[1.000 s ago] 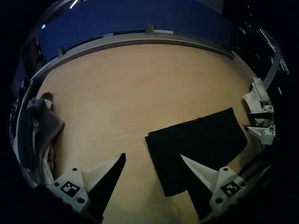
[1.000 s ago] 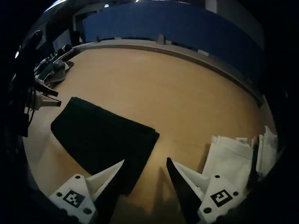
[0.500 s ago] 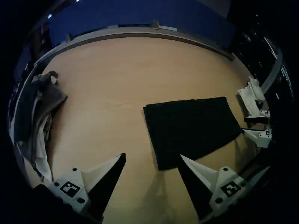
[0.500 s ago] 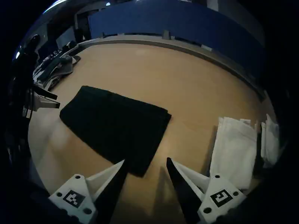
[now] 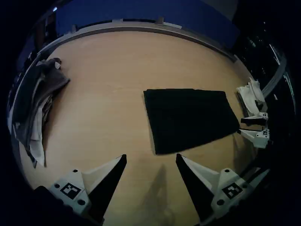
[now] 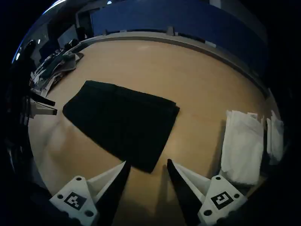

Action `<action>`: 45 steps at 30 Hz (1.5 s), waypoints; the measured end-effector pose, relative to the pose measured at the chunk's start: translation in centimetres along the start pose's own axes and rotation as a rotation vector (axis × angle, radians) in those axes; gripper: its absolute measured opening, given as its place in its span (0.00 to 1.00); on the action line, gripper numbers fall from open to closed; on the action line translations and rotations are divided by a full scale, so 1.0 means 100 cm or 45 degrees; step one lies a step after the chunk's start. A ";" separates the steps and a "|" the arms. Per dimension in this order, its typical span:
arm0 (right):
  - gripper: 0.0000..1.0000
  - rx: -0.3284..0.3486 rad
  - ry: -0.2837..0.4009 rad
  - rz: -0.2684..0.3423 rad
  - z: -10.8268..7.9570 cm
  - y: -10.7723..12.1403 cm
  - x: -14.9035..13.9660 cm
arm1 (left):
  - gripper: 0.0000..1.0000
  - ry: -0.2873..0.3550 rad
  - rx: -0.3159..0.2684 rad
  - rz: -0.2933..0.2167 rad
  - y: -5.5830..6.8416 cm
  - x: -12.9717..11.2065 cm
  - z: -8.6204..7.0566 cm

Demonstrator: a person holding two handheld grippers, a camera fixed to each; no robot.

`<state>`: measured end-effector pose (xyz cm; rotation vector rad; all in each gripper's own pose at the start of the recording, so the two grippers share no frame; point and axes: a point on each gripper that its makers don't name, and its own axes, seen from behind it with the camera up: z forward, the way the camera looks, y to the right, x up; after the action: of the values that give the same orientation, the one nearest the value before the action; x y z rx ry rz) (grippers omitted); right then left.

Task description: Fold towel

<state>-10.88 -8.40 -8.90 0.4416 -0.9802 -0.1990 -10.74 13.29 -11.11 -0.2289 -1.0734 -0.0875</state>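
A pale wooden table [image 5: 113,75] fills the middle of the left gripper view, with a blue partition [image 5: 150,13] along its far edge at the top. The dark towel [image 5: 190,118] lies flat, folded to a rectangle, right of centre. A heap of grey cloths [image 5: 35,101] sits at the left edge, and white cloths [image 5: 250,94] at the right. The left gripper [image 5: 150,156] is spread wide and holds nothing. In the right gripper view the right gripper [image 6: 148,162] also gapes empty, with the towel's near corner just above its tips.
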 end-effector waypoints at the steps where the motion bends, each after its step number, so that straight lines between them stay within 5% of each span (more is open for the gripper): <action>1: 0.71 0.003 -0.005 -0.003 0.000 0.000 -0.001 | 0.97 0.000 -0.001 0.000 0.001 -0.001 0.000; 11: 0.65 0.002 -0.022 -0.013 0.002 0.003 -0.006 | 0.97 0.005 -0.005 0.000 0.002 0.000 -0.003; 31: 0.06 0.031 -0.049 -0.005 0.006 -0.003 -0.013 | 0.97 0.005 -0.006 0.011 -0.002 0.000 -0.004; 45: 0.03 0.042 -0.008 0.014 0.002 -0.004 -0.003 | 0.97 -0.001 -0.019 0.024 0.001 -0.001 -0.003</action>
<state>-11.14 -8.72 -9.21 0.4662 -0.9932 -0.1746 -10.51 13.28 -11.28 -0.2526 -1.0717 -0.0790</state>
